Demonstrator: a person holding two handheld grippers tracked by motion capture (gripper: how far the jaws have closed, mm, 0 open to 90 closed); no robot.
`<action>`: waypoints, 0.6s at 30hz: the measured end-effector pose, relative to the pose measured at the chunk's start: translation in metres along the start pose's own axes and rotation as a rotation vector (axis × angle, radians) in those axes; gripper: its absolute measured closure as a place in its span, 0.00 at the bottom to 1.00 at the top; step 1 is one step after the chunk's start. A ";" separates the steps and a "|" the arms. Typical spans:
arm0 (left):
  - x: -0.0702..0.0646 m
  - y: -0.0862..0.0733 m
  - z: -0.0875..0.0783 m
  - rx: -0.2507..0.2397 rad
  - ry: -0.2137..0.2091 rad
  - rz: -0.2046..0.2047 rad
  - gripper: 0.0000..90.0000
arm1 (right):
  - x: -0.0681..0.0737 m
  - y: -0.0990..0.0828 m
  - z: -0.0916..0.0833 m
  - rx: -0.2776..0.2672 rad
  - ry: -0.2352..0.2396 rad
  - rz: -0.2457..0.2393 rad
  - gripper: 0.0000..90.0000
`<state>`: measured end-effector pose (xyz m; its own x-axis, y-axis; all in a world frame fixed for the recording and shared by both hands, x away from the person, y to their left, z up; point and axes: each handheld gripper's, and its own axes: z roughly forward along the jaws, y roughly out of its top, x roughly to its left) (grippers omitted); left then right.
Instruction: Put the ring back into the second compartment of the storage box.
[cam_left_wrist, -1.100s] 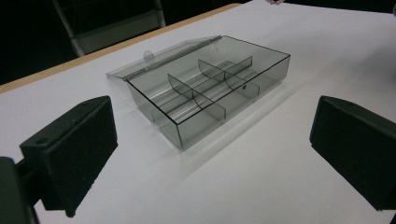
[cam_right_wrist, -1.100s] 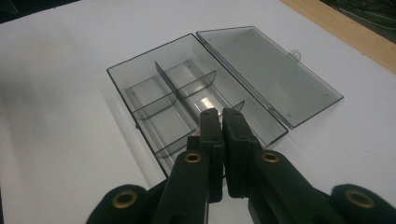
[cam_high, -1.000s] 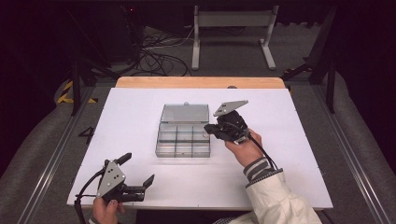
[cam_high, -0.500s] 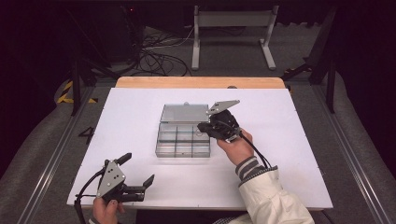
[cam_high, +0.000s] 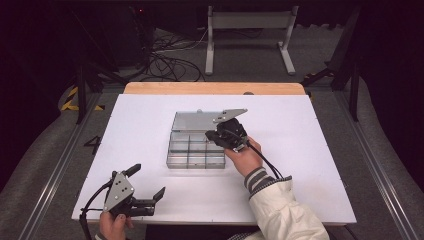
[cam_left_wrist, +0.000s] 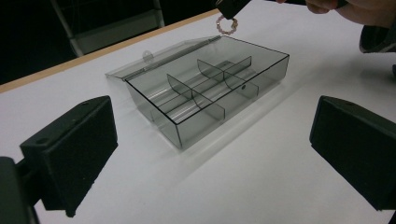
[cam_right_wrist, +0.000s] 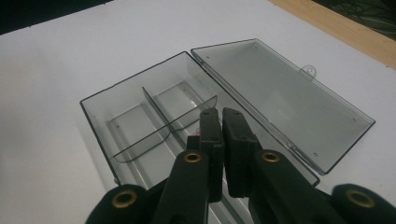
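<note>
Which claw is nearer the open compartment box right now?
Right. The right claw hangs over the compartment box at its right side, shut on a small beaded ring. The left claw sits open near the table's front edge, well clear.

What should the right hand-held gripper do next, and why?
Probably lower a little and open. The right hand-held gripper is shut on a small beaded ring, hanging over the open clear divided box, so a short descent should drop it into a compartment.
</note>
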<state>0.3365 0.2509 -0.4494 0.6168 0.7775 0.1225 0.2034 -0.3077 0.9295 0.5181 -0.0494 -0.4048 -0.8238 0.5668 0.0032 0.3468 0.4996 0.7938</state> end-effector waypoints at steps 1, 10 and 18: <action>0.000 0.000 0.000 0.000 0.000 0.000 0.01 | 0.000 0.000 0.002 0.004 0.000 0.003 0.98; 0.000 0.000 -0.001 0.001 -0.001 -0.001 0.01 | -0.002 -0.001 0.022 -0.001 -0.021 0.038 0.98; 0.001 0.000 -0.001 0.001 -0.002 0.000 0.01 | -0.005 -0.004 0.033 -0.002 -0.025 0.061 0.98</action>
<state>0.3363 0.2517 -0.4492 0.6183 0.7765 0.1215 0.2040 -0.3079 0.9293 0.5355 -0.0328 -0.4280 -0.7900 0.6121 0.0361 0.3949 0.4629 0.7936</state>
